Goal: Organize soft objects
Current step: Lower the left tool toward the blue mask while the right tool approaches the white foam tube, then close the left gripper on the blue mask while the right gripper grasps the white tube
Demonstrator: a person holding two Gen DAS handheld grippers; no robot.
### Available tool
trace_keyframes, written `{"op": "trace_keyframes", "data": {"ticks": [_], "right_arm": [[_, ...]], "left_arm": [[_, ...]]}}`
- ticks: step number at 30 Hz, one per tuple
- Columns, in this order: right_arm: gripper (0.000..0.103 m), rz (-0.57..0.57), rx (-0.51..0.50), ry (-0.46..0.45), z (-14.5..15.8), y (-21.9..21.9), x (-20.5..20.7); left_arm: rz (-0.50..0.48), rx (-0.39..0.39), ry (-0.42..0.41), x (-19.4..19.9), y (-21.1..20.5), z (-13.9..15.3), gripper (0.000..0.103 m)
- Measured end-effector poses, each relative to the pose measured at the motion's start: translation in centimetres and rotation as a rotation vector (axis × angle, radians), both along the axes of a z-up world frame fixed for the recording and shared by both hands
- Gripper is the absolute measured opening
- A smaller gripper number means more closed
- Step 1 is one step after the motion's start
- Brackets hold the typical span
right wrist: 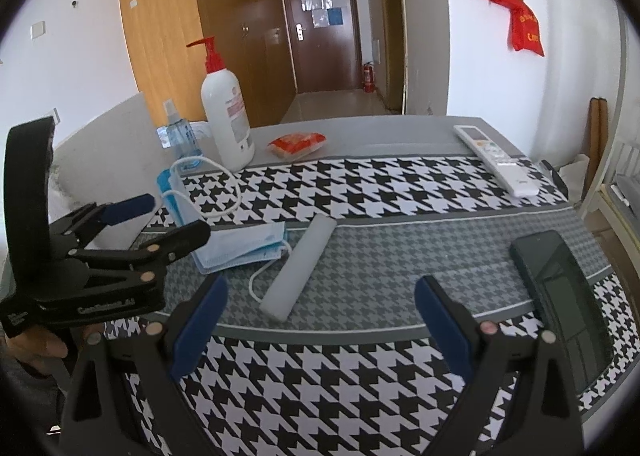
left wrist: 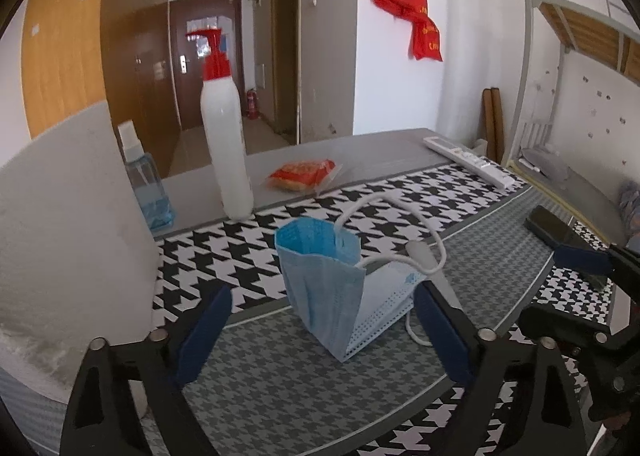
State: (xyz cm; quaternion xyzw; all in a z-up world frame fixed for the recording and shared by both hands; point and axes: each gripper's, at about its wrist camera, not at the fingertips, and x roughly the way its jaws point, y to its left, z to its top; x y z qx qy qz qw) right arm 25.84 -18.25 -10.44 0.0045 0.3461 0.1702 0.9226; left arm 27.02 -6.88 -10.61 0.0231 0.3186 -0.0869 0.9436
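Approaching a folded blue face mask point(left wrist: 340, 288) on the patterned surface point(left wrist: 280, 396), the left gripper point(left wrist: 320, 332) has fingers apart around it, not clamped. Next: close gently. The right gripper point(right wrist: 320, 326) waits open.

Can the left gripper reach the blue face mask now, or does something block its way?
Probably yes. The left gripper is open, and the blue face mask already stands between its fingers, with nothing in front. Only the white bar lies close beside the mask.
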Motion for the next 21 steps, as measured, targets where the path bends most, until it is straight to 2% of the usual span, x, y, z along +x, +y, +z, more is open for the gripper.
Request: {"op": "trace_keyframes", "data": {"ticks": [7,9,10,12,16,18,21], "right_arm": [[0.097,0.013,0.004,0.037,-0.5,0.7,1.0],[0.097,0.016,-0.004,0.044,-0.6,1.0,1.3],[0.097,0.019,-0.009,0.049,-0.6,1.2,1.4],[0.097,0.022,-0.011,0.060,-0.8,1.3,1.7],[0.093,0.022,-0.027,0.084,-1.2,1.7,2.4],[0.088,0.025,-0.034,0.096,-1.5,1.9,2.6],[0.081,0.027,-0.036,0.118,-1.9,2.0,3.0]], "left_arm": [[0.027,0.008,0.031,0.6,0.3,-0.8,0.077],[0.021,0.000,0.052,0.8,0.3,-1.0,0.062],[0.017,-0.005,0.061,0.9,0.4,-1.1,0.059],[0.029,-0.009,0.077,1.1,0.6,-1.2,0.047],[0.040,-0.012,0.091,1.3,0.7,-1.4,0.041],[0.037,-0.004,0.094,1.4,0.6,-1.5,0.027],[0.045,0.019,0.082,1.3,0.4,-1.4,0.016]]}}
